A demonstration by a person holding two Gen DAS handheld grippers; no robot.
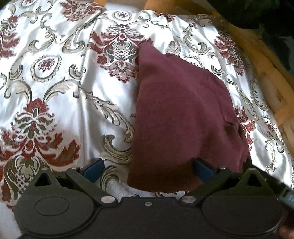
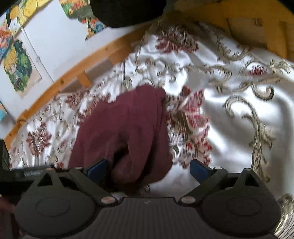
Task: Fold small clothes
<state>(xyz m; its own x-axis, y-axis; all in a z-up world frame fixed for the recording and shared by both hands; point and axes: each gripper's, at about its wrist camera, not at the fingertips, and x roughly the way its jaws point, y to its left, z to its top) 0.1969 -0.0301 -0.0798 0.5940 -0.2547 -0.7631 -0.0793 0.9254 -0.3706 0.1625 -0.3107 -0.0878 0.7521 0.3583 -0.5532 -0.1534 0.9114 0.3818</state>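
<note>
A small maroon garment lies folded on a white bedspread with a red and olive floral pattern. My left gripper is open, its blue-padded fingers wide apart; the garment's near edge lies between them and covers the tip of the right finger. In the right wrist view the same garment lies bunched between and ahead of the fingers. My right gripper is open, with the left finger against the cloth and the right finger over bare bedspread.
A wooden bed frame runs along the right edge in the left wrist view, and along the far side in the right wrist view. A white wall with colourful posters stands behind it. A dark object sits at the top.
</note>
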